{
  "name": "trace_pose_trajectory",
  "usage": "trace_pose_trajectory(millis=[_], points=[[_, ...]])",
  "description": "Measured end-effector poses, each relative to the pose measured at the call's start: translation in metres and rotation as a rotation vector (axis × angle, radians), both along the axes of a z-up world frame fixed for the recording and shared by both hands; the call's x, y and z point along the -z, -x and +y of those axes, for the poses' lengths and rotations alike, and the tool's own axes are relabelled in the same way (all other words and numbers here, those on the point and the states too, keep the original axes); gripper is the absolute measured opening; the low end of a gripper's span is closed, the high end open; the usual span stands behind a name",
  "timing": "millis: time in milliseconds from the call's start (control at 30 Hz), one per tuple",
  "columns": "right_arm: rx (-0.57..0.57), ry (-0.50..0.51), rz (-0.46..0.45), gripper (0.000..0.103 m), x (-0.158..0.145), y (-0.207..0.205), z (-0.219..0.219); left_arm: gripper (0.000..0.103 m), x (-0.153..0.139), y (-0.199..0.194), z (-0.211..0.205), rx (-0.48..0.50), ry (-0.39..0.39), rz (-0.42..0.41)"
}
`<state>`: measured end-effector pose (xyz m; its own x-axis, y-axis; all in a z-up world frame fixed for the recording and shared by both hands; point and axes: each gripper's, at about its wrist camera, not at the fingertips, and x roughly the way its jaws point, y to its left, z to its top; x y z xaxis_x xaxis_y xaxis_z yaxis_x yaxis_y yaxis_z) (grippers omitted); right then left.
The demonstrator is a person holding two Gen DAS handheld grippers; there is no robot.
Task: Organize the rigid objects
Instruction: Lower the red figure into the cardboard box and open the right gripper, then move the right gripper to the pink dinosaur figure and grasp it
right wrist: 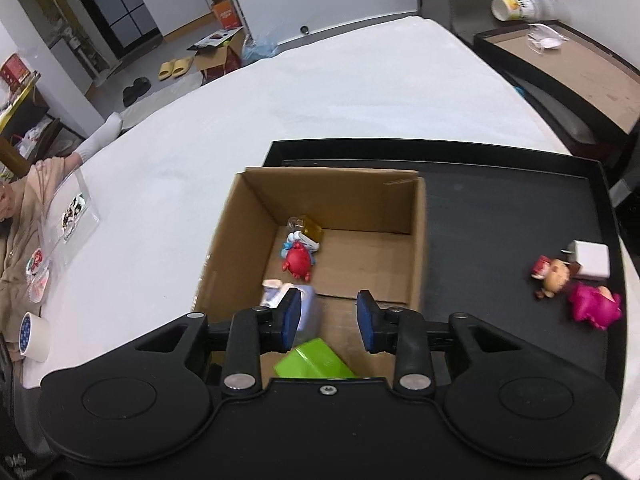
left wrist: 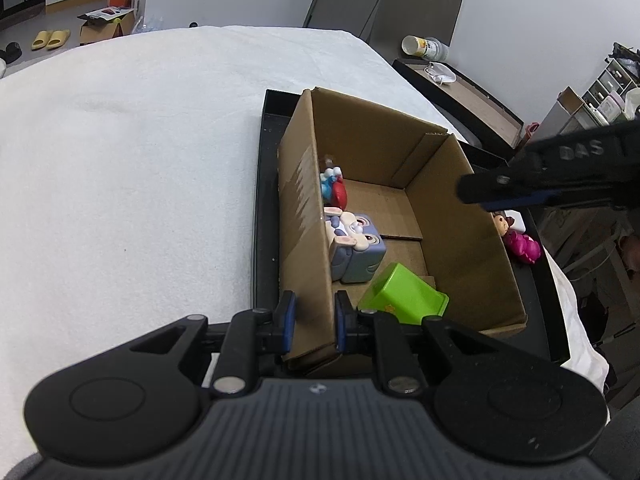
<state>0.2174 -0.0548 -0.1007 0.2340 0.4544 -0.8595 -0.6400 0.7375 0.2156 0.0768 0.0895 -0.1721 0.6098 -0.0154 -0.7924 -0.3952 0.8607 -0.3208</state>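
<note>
An open cardboard box (left wrist: 452,216) (right wrist: 352,196) stands on a black tray (left wrist: 262,208) (right wrist: 508,216). Inside lie a green block (left wrist: 404,298) (right wrist: 314,362), a grey-blue rabbit toy (left wrist: 356,240) (right wrist: 276,294), a red crab toy (left wrist: 339,194) (right wrist: 297,261) and a small amber bottle (right wrist: 308,228). My left gripper (left wrist: 314,320) is shut on the box's near left wall. My right gripper (right wrist: 328,320) is open and empty above the box; its finger shows in the left wrist view (left wrist: 552,172). A pink toy (left wrist: 524,246) (right wrist: 594,306), a brown figurine (right wrist: 554,276) and a white block (right wrist: 590,264) lie on the tray right of the box.
The tray sits on a white cloth-covered table (left wrist: 132,168) (right wrist: 280,100). A tape roll (right wrist: 34,334) and clear stands with stickers (right wrist: 74,212) are at the table's left. A side table (right wrist: 572,64) with a cup (right wrist: 516,6) stands at the back right.
</note>
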Motion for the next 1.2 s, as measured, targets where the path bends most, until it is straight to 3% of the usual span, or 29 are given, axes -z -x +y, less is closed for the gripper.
trace_pose_trajectory(millis=[1200], points=[[0.18,0.011,-0.079,0.052,0.001,-0.042,-0.131,0.017,-0.004,-0.004,-0.01,-0.015,-0.054,0.035]])
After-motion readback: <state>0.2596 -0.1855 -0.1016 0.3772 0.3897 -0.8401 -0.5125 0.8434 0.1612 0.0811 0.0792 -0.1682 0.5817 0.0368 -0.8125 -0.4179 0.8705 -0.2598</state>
